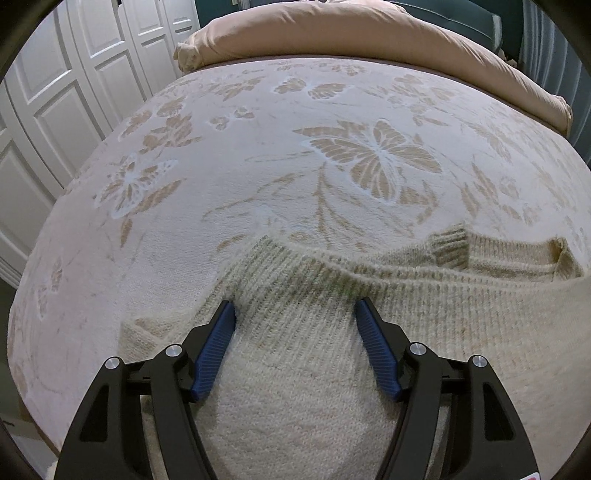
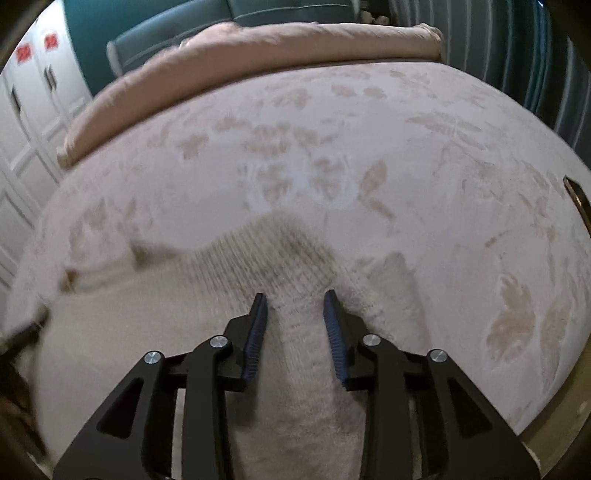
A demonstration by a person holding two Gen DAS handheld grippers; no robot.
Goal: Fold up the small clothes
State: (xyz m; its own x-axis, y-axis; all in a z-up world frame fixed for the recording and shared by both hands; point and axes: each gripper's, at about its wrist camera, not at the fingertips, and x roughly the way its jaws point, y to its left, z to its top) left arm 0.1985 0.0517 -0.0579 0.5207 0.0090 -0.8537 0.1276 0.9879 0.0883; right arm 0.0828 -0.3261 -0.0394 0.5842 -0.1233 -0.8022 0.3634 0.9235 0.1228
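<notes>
A: Where does the folding stand?

B: Early to middle, I'd judge. The sweater (image 1: 332, 332) lies on the bed (image 1: 258, 166), on the near part of the butterfly blanket, well short of the pillow (image 1: 351, 33) at the far end. A ribbed cuff (image 1: 448, 245) lies on top of the sweater near its far edge, so one sleeve seems already folded in. The body is still spread wide, so the main folds are left.

A: And the two tools?

B: The left gripper (image 1: 295, 314) hangs over the sweater with its fingers (image 1: 216, 347) spread wide. Knit shows between them, but the pads press on nothing. The right gripper (image 2: 295, 302) has its fingers (image 2: 255, 343) narrower, yet clearly apart. A strip of knit runs between them and neither pad seems to pinch it. So neither tool holds anything.

A: What does one camera give that the other doesn't?

B: The left view is sharp. It shows the ribbed band along the sweater's far edge, the cuff lying over it, and a small flap of knit sticking out on the sweater's left side. White panelled doors (image 1: 74, 92) stand beyond the bed on that side. The right view is blurred. It shows a ribbed corner (image 2: 280, 243) of the sweater pointing toward the pillow, and another bit of pale knit just right of it; I can't tell what part that is. Only this view shows the teal headboard (image 2: 221, 26) behind the pillow.
</notes>
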